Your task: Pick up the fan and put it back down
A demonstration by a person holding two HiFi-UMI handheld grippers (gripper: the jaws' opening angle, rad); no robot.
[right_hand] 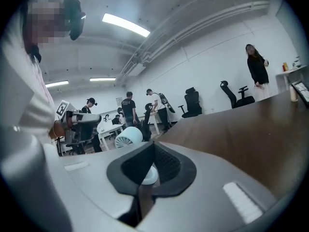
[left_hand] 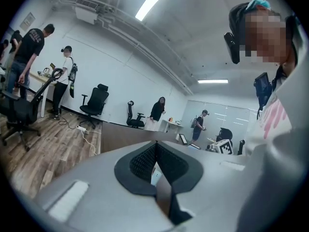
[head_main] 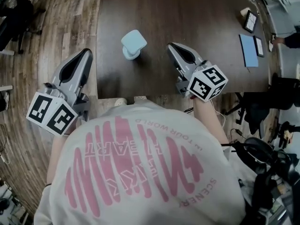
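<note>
A small pale-blue and white fan (head_main: 133,44) stands upright on the dark brown table (head_main: 197,13), near its front edge. My right gripper (head_main: 171,46) is just right of the fan, apart from it, jaws shut on nothing. In the right gripper view the fan (right_hand: 129,138) shows its round grille just beyond and left of the shut right gripper (right_hand: 153,144). My left gripper (head_main: 86,52) hovers left of the table's side edge, over the wooden floor. Its jaws meet in the left gripper view (left_hand: 155,144), with nothing between them.
A blue notebook (head_main: 248,50) and framed tablets (head_main: 251,21) lie at the table's far right. Office chairs (left_hand: 94,103) and several standing people (left_hand: 157,112) are in the room beyond. A power strip with a cable (left_hand: 82,128) lies on the wooden floor at left.
</note>
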